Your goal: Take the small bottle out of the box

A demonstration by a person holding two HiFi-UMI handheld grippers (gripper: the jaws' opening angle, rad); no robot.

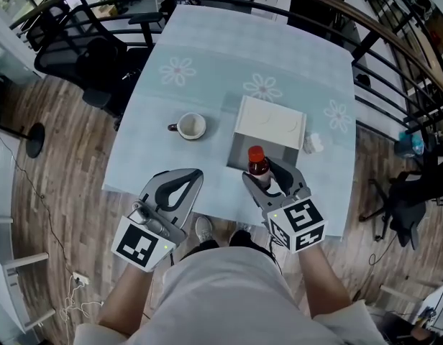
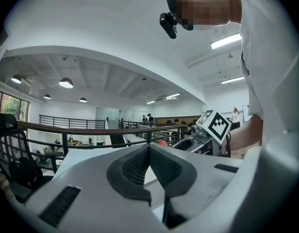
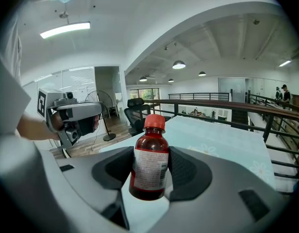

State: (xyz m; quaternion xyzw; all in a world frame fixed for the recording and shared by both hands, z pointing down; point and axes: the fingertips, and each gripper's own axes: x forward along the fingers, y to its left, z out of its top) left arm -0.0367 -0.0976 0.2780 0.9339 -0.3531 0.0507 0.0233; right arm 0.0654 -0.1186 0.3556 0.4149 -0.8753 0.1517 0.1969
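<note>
- The right gripper (image 3: 149, 165) had its jaws closed on the small bottle (image 3: 149, 154), with the pads pressed against both sides of the label.
- The bottle (dark red, with a red cap) stood upright in the grip, its base hanging free, just by the near edge of the open white box (image 1: 269, 123).
- The left gripper (image 2: 149, 148) had its jaws pressed together with nothing between them, near the front edge of the table (image 1: 207, 49).
- A mug (image 1: 190, 126) sat left of the box, apart from it.
</note>
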